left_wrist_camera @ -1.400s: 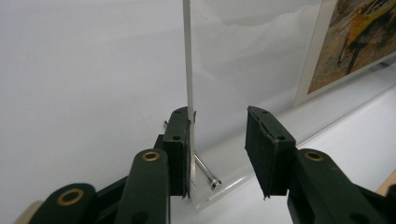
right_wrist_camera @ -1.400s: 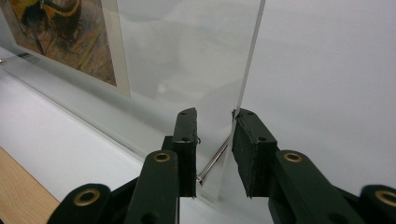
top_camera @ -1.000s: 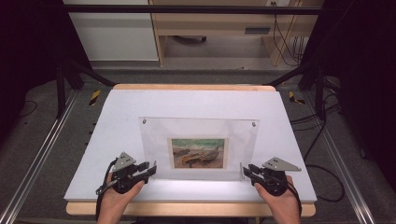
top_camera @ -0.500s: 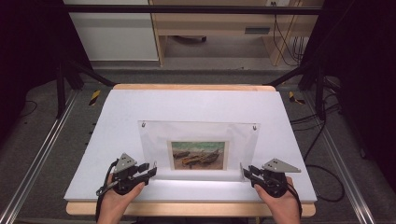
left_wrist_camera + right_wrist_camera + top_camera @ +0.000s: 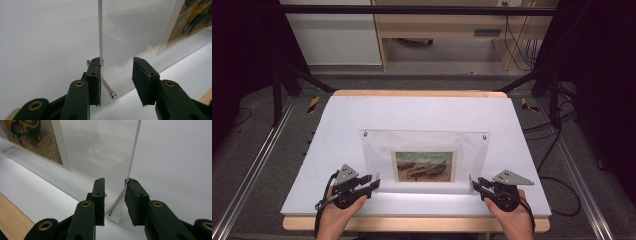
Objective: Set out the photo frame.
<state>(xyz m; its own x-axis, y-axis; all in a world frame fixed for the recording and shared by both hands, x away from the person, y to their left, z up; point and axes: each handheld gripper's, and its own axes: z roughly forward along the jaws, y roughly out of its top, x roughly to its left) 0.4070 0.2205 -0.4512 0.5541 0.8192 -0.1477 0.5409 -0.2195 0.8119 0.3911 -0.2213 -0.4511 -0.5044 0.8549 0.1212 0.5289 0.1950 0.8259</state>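
Tilted up further than before, the clear acrylic frame [image 5: 424,157] stands between both grippers. Left gripper [image 5: 117,75] gapes around its edge, one pad touching; right gripper [image 5: 115,197] is part-open, straddling its corner. No readable writing.

A white desk [image 5: 422,112] with a wooden edge stands before a pale cabinet [image 5: 332,35], cables [image 5: 517,40] and grey floor [image 5: 257,165].
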